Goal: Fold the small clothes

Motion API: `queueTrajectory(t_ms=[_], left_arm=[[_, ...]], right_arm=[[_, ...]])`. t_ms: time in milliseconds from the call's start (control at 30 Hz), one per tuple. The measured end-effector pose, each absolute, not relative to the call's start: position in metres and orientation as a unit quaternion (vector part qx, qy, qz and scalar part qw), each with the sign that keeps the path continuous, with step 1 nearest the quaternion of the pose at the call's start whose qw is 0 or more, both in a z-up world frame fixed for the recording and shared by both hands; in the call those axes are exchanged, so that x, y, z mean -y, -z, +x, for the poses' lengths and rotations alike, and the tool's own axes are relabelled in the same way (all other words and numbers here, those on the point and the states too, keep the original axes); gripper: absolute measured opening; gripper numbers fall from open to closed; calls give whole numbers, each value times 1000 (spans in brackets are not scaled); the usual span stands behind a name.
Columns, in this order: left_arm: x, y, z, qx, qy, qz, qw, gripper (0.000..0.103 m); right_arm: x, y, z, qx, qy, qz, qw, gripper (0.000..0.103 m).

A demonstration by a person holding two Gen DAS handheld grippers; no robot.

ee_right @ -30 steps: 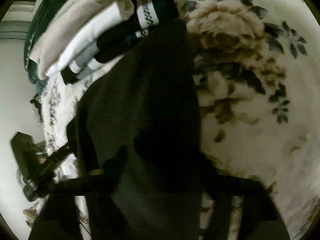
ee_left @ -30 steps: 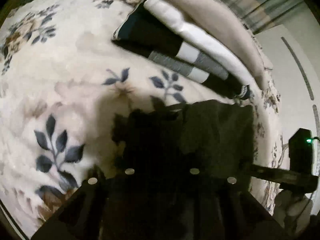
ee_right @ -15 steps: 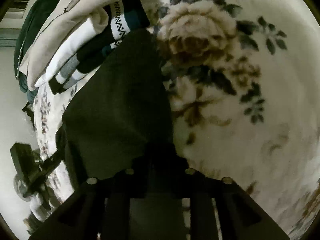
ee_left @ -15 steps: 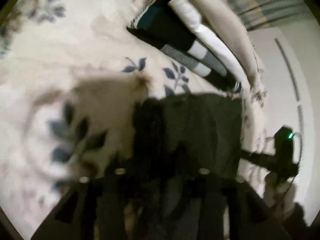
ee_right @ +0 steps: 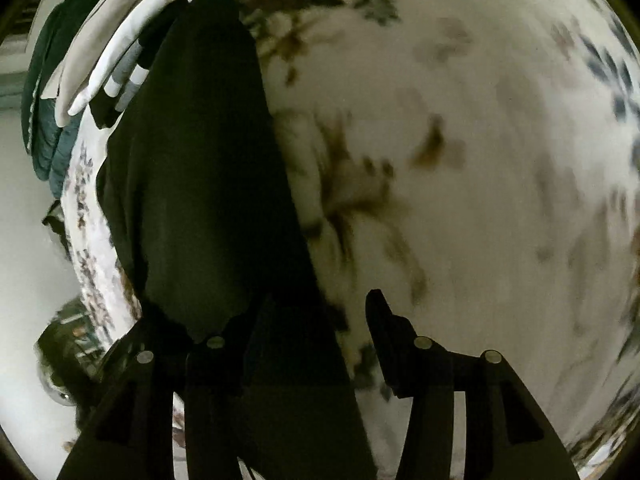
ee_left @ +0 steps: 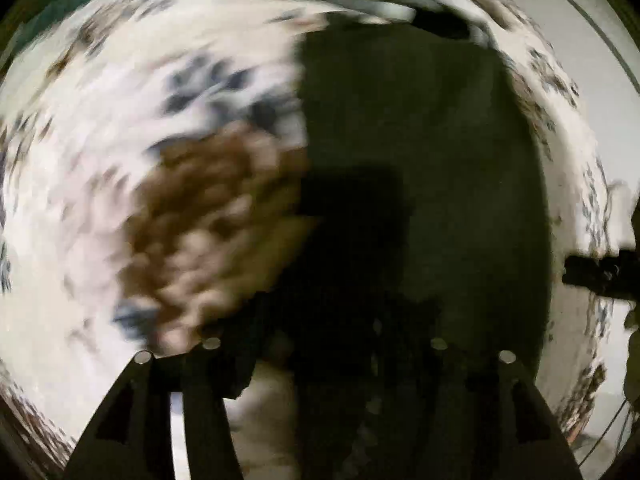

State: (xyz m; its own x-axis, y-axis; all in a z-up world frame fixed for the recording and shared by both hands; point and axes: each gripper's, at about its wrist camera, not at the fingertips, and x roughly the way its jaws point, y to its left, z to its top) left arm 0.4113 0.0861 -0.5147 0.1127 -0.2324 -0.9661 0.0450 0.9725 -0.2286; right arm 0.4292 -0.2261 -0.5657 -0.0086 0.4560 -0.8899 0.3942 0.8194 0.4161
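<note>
Dark, flat-lying cloth garment (ee_right: 192, 168) on cream floral blanket (ee_right: 460, 140), butting stack of folded clothes (ee_right: 116, 64). Right gripper (ee_right: 320, 320) and left gripper (ee_left: 324, 344): jaws just been opening, spread; garment edge between them, unpinched.

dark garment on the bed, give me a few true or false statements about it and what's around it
1. The dark garment lies on a floral blanket. True.
2. A pile of folded clothes sits at the garment's far end. True.
3. The blanket is plain grey. False: it is pale with brown flowers and dark blue leaves.
4. The right hand-held gripper has its fingers pressed together. False: a clear gap shows between them; they have just been opening.
5. The folded pile lies on the floor. False: it rests on the bed.
</note>
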Motion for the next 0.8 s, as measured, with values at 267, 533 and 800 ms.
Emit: queueTrajectory(t_ms=[267, 533, 800], left_arm=[[-133, 477, 344, -674, 116, -151, 714, 53], [-113, 501, 211, -722, 88, -168, 665, 55], [-87, 514, 156, -697, 46, -147, 700, 9]], right_arm=[[214, 565, 350, -740, -37, 302, 600, 60], [202, 569, 242, -769, -66, 305, 557, 60], [182, 589, 160, -776, -77, 298, 550, 60]])
